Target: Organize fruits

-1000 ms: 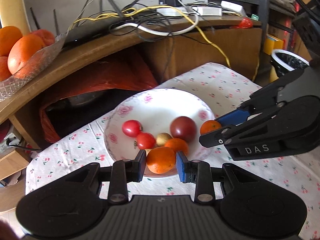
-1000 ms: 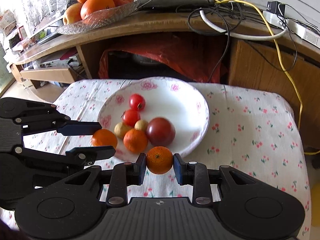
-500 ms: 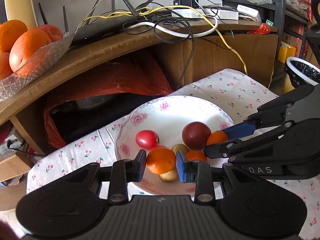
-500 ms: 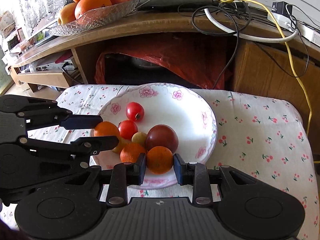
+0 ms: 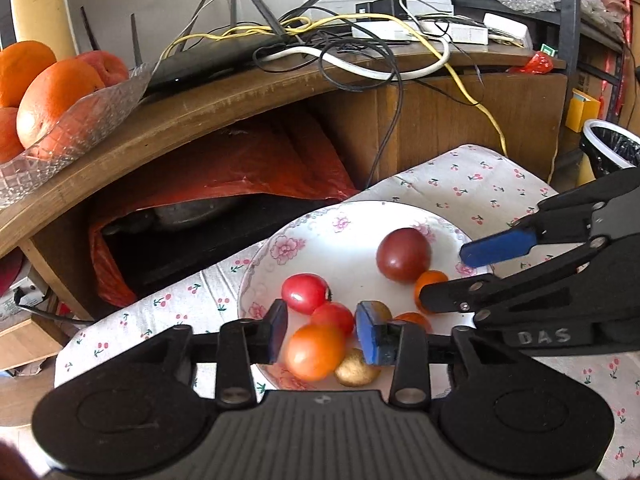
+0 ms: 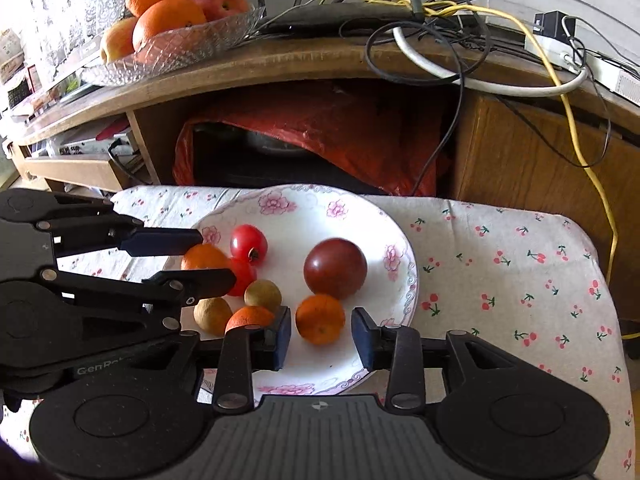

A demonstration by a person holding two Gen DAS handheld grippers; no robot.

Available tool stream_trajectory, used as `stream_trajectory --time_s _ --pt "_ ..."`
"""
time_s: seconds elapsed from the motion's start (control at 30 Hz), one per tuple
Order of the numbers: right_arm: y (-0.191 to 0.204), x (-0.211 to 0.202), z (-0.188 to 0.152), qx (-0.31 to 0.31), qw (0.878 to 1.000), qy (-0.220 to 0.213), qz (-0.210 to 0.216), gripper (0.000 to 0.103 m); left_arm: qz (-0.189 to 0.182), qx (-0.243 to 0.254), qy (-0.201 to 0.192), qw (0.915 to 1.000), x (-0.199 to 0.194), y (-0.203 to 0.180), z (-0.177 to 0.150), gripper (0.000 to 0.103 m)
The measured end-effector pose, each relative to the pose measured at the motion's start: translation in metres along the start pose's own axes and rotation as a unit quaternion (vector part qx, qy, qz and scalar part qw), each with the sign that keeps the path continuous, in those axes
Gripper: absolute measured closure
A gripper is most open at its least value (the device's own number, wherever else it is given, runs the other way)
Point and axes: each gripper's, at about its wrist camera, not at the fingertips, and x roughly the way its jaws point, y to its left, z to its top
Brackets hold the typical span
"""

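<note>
A white flowered plate on the cherry-print cloth holds a dark red tomato, two red tomatoes, two small brown fruits and three oranges. My left gripper is open above the plate's near edge, an orange lying loose between its fingers. My right gripper is open over the plate with an orange resting between its pads, touching neither. Each gripper shows in the other's view.
A wooden shelf behind the table carries a glass bowl of oranges and apples, a router and tangled cables. A red bag sits under it. A bin stands far right.
Both grippers moved forward over the plate and opened, letting go of their oranges, which now lie on the plate.
</note>
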Motion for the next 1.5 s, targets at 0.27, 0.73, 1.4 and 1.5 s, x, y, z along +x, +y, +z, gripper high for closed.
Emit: stream_trajectory --time_s 0.27,0.73,1.4,1.5 --pt "-0.003 -0.006 0.003 0.007 1.0 -0.013 -0.003 0.062 0.009 -0.011 -0.006 0.9999 -0.006 0.003 0.0 0.049" --pt "0.006 -0.045 -0.006 0.025 0.999 -0.007 -0.027 0.061 0.06 -0.052 -0.005 0.9968 -0.046 -0.009 -0.014 0.015" --pt "0.037 -0.118 -0.055 0.075 0.996 -0.023 -0.037 0.055 0.091 -0.051 -0.022 0.9944 -0.118 -0.043 -0.044 0.006" --pt "0.039 -0.125 -0.06 0.08 0.996 -0.026 -0.04 0.055 0.089 -0.053 -0.023 0.9943 -0.126 -0.047 -0.048 0.006"
